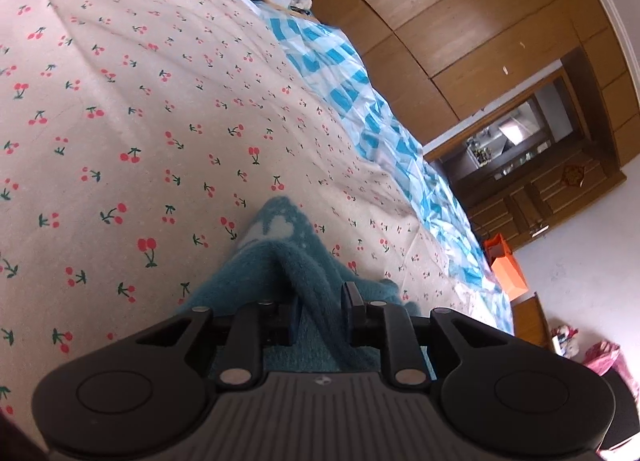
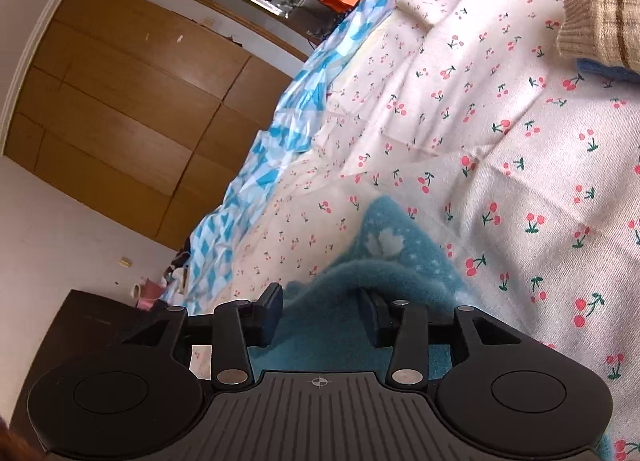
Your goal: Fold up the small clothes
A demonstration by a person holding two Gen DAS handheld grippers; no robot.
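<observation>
Teal fleece garment [image 1: 288,261] lies on the cherry-print bed cover [image 1: 120,101], low centre of both wrist views, directly ahead of and under both grippers. Its far end, with a pale heart-like patch, points up-frame away from the fingers; so the long axis seems to run straight out along each gripper's pointing line.

Left gripper [image 1: 320,313]: jaws narrow, a raised ridge of the fleece standing between them. Pads look close to the cloth or just touching; I read it as a loosening pinch, not a firm hold.

Right gripper [image 2: 320,313]: jaws clearly apart, fleece bunched in the gap, pads not pressing on it. Released, by the look.

Both grippers sit at the near edge of the garment, about equally close; neither view shows the other gripper, so which is nearer the far end cannot be told.

Judgement: a fold has been laid down; next move likely works from this near edge toward the far patch.

Upper right of the right view: a beige ribbed knit [image 2: 596,13], well apart.
</observation>
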